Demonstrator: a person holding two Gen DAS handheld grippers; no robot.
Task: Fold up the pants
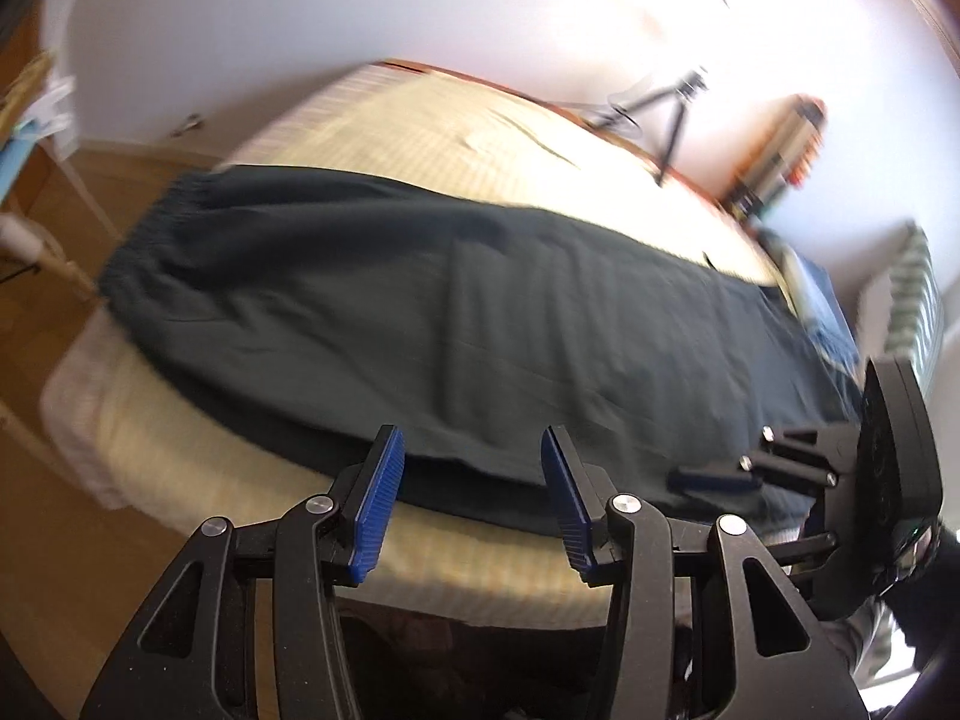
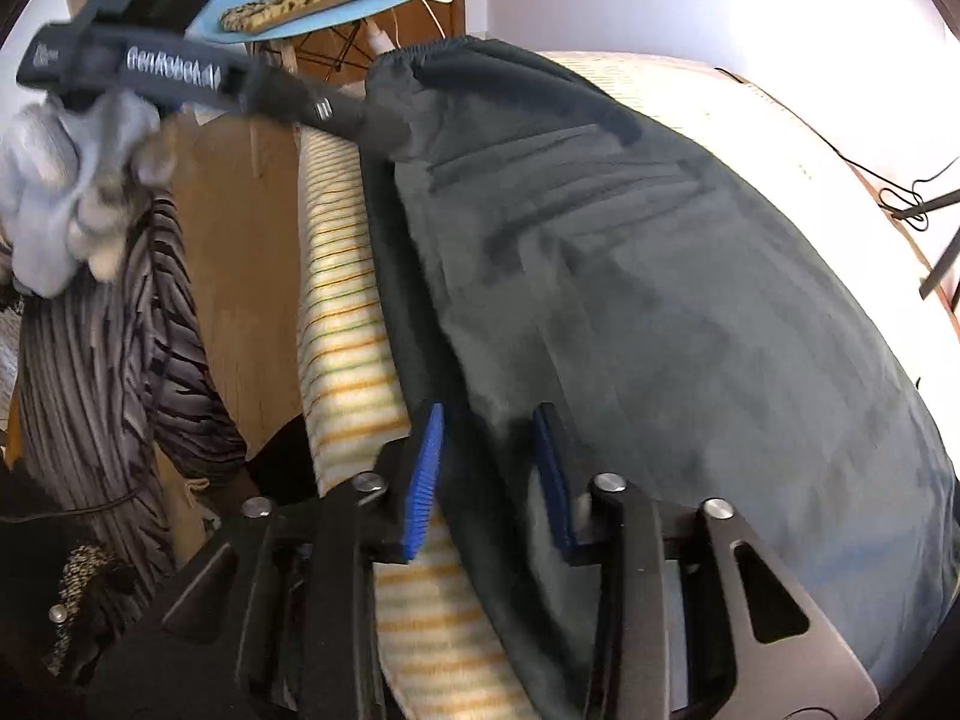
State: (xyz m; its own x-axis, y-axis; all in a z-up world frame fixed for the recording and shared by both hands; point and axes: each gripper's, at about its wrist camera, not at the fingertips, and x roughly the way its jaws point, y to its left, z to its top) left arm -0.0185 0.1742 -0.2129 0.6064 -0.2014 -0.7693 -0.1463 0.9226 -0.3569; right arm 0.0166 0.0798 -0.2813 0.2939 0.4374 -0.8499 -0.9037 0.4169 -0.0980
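Left wrist view: your left hand-held gripper [image 1: 474, 468] hangs over the near edge of the dark pants [image 1: 480, 312], its blue pads [image 1: 378, 504] standing apart with nothing pressed between them. The pants lie spread flat across the bed [image 1: 420, 120], on its striped cream cover, with the elastic waistband toward the left of this view and the legs running off to the right. Your right hand-held gripper [image 1: 714, 477] appears at the right edge of this view, low over the cloth.

Right wrist view: your right hand-held gripper [image 2: 489, 456] sits at the pants' [image 2: 660, 300] edge, beside the bed's [image 2: 342, 330] striped side. Its pads [image 2: 426, 468] stand a little apart with a fold of the dark cloth rising between them; the frame is blurred, so the pads appear not to be pressing on the fabric, though this is uncertain. Your gloved hand [image 2: 66, 192] holds the left hand-held gripper [image 2: 384, 132] at upper left, its tip near the waistband. A chair [image 2: 324, 6] stands beyond the bed.
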